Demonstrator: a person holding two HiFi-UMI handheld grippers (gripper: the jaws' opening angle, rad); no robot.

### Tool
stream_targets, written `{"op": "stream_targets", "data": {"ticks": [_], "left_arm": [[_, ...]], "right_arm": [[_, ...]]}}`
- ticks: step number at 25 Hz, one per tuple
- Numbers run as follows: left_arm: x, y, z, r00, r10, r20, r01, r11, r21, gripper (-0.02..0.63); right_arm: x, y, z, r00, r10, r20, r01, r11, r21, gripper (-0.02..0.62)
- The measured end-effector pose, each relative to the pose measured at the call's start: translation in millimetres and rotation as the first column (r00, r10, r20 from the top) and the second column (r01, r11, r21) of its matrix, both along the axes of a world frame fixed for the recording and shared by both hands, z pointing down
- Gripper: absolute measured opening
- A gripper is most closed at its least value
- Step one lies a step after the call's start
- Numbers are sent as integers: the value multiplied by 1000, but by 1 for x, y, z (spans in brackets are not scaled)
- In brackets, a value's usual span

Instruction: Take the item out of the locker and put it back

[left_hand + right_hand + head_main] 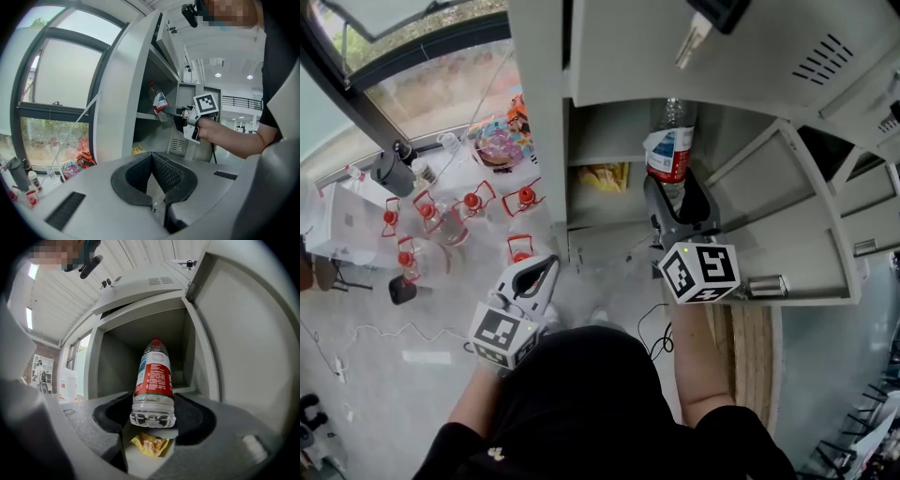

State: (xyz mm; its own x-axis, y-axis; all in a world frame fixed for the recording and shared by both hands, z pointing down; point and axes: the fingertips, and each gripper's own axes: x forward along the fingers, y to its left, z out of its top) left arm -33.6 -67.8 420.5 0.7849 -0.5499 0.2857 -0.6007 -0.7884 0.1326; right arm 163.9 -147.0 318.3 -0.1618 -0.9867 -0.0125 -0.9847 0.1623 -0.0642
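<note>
A crumpled yellow packet (150, 445) is seen just below and beyond the right gripper (677, 199). Clear containers with red fittings (473, 202) are spread over the pale surface ahead and to the left of the left gripper (546, 267), with a colourful bundle (499, 145) beyond them by the window (422, 66) and a dark cylinder (392, 173) further left. A black cable (656, 339) is seen behind the right gripper, and a wooden board (753, 347) behind it to the right.

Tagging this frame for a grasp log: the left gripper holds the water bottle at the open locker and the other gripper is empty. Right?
No. The right gripper holds the water bottle at the open locker, as the right gripper view shows; the left gripper is the empty one, its fingers together.
</note>
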Motion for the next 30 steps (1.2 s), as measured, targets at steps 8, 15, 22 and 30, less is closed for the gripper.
{"op": "stream_targets", "data": {"ticks": [8,15,22,30], "left_arm": [[-1,-9,-1,1000,-10,3,10,1000,11,14],[-2,-13,-1,1000,-12,0,12,1000,14,14],[-1,-17,0,1000,-16,3,15,1000,14,14],[-2,-21,3,1000,-28,1,28,1000,3,14]], "right_arm": [[3,-16,-16,1000,-4,-6,4,999,38,270],[3,-25,-24,1000,-9,-6,9,998,56,270],[6,-39,-32,1000,-1,-6,2,997,82,270],[7,-53,-23,1000,3,-10,-3,997,71,272]]}}
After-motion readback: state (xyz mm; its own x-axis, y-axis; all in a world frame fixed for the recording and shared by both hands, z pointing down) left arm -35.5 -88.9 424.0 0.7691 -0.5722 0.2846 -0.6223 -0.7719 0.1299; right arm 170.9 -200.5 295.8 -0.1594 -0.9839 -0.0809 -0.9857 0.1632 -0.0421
